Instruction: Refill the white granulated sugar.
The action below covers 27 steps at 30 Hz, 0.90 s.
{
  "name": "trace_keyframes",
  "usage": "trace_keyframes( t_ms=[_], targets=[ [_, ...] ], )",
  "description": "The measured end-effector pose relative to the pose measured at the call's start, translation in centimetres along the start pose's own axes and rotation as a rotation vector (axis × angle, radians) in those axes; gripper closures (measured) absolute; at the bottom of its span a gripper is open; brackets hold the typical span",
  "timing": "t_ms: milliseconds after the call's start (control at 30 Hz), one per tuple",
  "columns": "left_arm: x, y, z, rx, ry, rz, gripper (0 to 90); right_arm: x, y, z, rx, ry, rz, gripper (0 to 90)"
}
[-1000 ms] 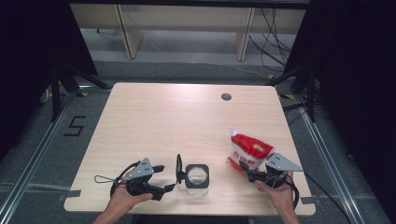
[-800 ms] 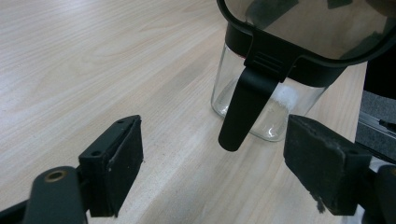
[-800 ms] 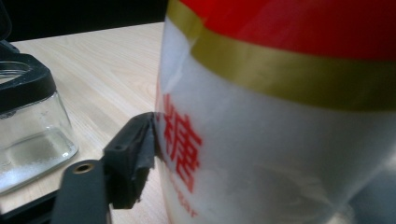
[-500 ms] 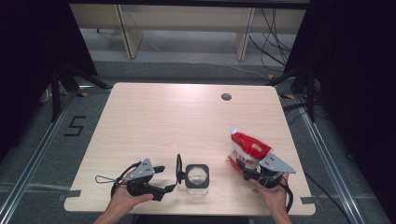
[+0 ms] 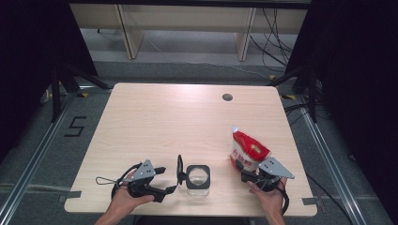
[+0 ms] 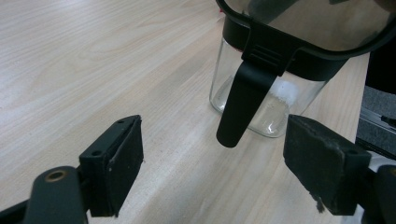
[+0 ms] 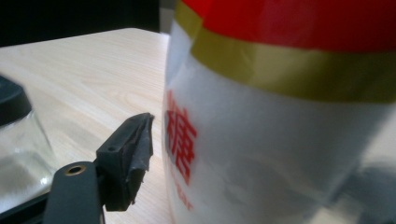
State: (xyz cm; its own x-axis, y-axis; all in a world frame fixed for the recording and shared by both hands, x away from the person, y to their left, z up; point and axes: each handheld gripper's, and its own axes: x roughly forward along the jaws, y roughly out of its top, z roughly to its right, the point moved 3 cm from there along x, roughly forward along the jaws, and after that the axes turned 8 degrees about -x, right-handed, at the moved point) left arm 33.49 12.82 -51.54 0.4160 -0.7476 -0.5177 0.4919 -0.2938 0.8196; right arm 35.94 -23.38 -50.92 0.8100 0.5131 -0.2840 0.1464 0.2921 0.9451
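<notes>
A clear glass jar (image 5: 198,176) stands near the table's front edge, its black-rimmed hinged lid (image 5: 179,168) flipped up on its left side. In the left gripper view the jar (image 6: 261,102) is just ahead, and the lid's black clasp (image 6: 240,105) hangs down between the jaws. My left gripper (image 5: 166,181) (image 6: 219,168) is open, just left of the jar and touching nothing. A red and white pouch (image 5: 247,151) (image 7: 280,116) stands upright at the right. My right gripper (image 5: 248,174) is open at the pouch's base; one finger (image 7: 128,161) sits beside it and the other is hidden behind it.
The wooden table (image 5: 178,122) has a round cable hole (image 5: 227,97) at the back right. The jar and the pouch stand about a hand's width apart. The front edge lies just behind both hands.
My right gripper has slid left and closer to the pouch's base. The left gripper and the jar have stayed where they were.
</notes>
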Motion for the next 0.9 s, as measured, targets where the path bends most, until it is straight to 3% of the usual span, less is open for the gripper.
trace_keyframes(
  t_ms=[33, 67, 100, 133, 167, 267, 333, 367, 400, 467, 567, 600, 633, 667, 733, 767, 833, 900],
  targets=[
    [0.1, 0.0, 0.1, -0.006, 0.003, 0.003, 19.8, -0.1, -0.1, 0.1, -0.026, 0.016, 0.015, 25.8],
    [0.1, 0.0, 0.0, 0.014, -0.004, -0.002, 19.8, -0.1, -0.1, 0.1, -0.059, 0.038, 0.018, 25.4],
    [0.2, 0.0, 0.0, 0.02, -0.012, 0.003, 19.8, -0.1, -0.2, 0.3, -0.098, 0.039, 0.005, 25.9],
    [0.2, 0.0, 0.1, 0.012, -0.01, 0.005, 19.8, 0.0, -0.3, 0.8, -0.155, 0.026, 0.033, 25.9],
    [0.2, -0.1, 0.1, -0.01, -0.005, -0.003, 19.8, -0.1, -0.4, 0.7, -0.106, 0.043, 0.025, 26.0],
    [0.2, -0.1, -0.1, 0.029, -0.005, -0.015, 19.8, 0.2, -0.3, 1.2, -0.129, 0.057, 0.057, 25.7],
    [0.3, -0.1, -0.1, 0.018, -0.013, -0.005, 19.8, 0.4, -0.4, 1.2, -0.144, 0.051, 0.051, 25.9],
    [0.4, -0.2, 0.1, -0.017, -0.004, 0.0, 19.8, 0.4, -0.5, 1.2, -0.156, 0.058, 0.05, 26.7],
    [0.3, -0.2, -0.1, 0.009, -0.004, -0.012, 19.8, 0.5, -0.4, 1.1, -0.139, 0.069, 0.067, 27.8],
    [0.3, -0.2, -0.2, 0.017, 0.006, -0.024, 19.8, 0.6, -0.4, 1.0, -0.106, 0.064, 0.075, 28.0],
    [0.4, -0.2, -0.1, 0.022, -0.009, -0.019, 19.8, 0.7, -0.5, 1.3, -0.134, 0.074, 0.075, 27.8],
    [0.4, -0.1, -0.1, 0.022, -0.01, -0.02, 19.8, 0.7, -0.6, 1.2, -0.116, 0.091, 0.065, 27.8],
    [0.5, -0.1, -0.1, 0.02, -0.01, -0.02, 19.8, 0.9, -0.5, 1.3, -0.115, 0.066, 0.094, 27.9],
    [0.5, -0.2, -0.2, 0.025, -0.004, -0.022, 19.8, 1.0, -0.6, 1.3, -0.096, 0.076, 0.091, 28.0],
    [0.6, -0.2, -0.1, 0.017, -0.01, -0.016, 19.8, 1.0, -0.6, 1.4, -0.113, 0.085, 0.087, 28.0],
    [0.6, -0.3, 0.1, -0.019, -0.009, -0.015, 19.8, 1.1, -0.7, 1.4, -0.104, 0.077, 0.081, 28.0],
    [0.5, -0.2, -0.2, 0.024, -0.006, -0.028, 19.8, 1.3, -0.8, 1.4, -0.106, 0.092, 0.087, 28.0],
    [0.6, -0.3, -0.1, 0.009, -0.006, -0.03, 19.8, 1.4, -0.8, 1.4, -0.093, 0.093, 0.087, 28.4]
  ],
)
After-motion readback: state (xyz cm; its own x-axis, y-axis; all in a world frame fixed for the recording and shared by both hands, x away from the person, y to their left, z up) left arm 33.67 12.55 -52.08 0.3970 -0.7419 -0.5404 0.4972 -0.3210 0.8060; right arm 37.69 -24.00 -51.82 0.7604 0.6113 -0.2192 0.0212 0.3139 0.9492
